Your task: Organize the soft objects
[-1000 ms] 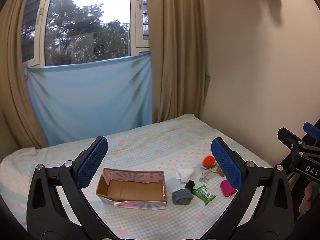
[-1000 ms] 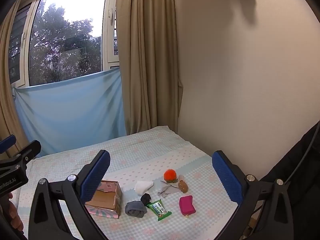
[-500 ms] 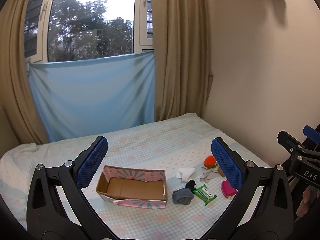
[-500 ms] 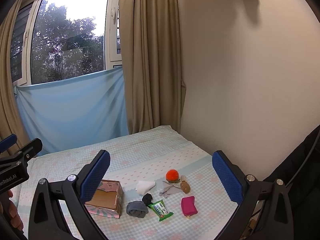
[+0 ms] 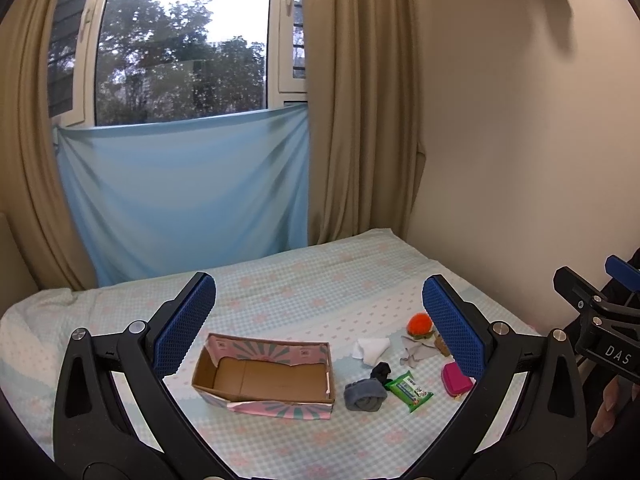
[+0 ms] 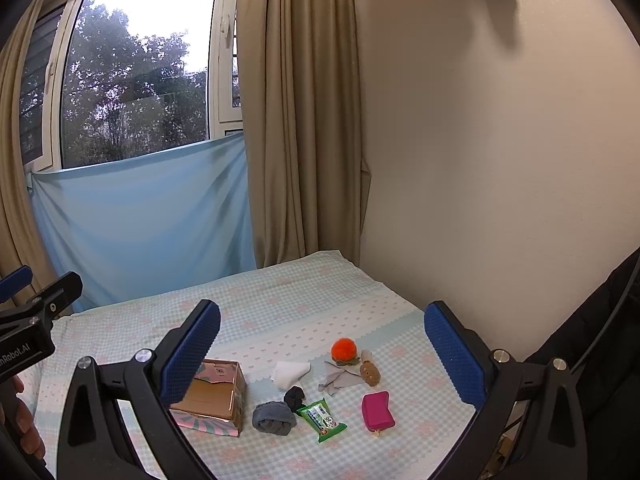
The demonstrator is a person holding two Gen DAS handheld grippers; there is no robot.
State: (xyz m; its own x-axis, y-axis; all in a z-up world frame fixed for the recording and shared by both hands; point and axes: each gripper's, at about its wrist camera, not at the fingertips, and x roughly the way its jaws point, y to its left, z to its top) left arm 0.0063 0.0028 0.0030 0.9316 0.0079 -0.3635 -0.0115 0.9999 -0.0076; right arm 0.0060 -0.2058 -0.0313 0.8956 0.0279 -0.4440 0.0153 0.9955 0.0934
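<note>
Grippers left (image 5: 318,330) and right (image 6: 322,354), fingers apart; one box (image 5: 264,376), eight soft items beside it.

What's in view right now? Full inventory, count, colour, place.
cardboard box: 1, brown inside with pink patterned sides, open and empty, left of the small items on the bed
rolled sock: 1, grey, just right of the box
dark sock: 1, black, behind the grey one
tissue pack: 1, green, right of the grey sock
pouch: 1, magenta, right end of the front row
white cloth: 1, white, behind the socks
grey cloth: 1, grey, right of the white cloth
pompom: 1, orange, back of the group
plush toy: 1, brown, beside the pompom
bed: 1, pale blue check with pink
left gripper: open, above the bed
right gripper: open, above the bed
</note>
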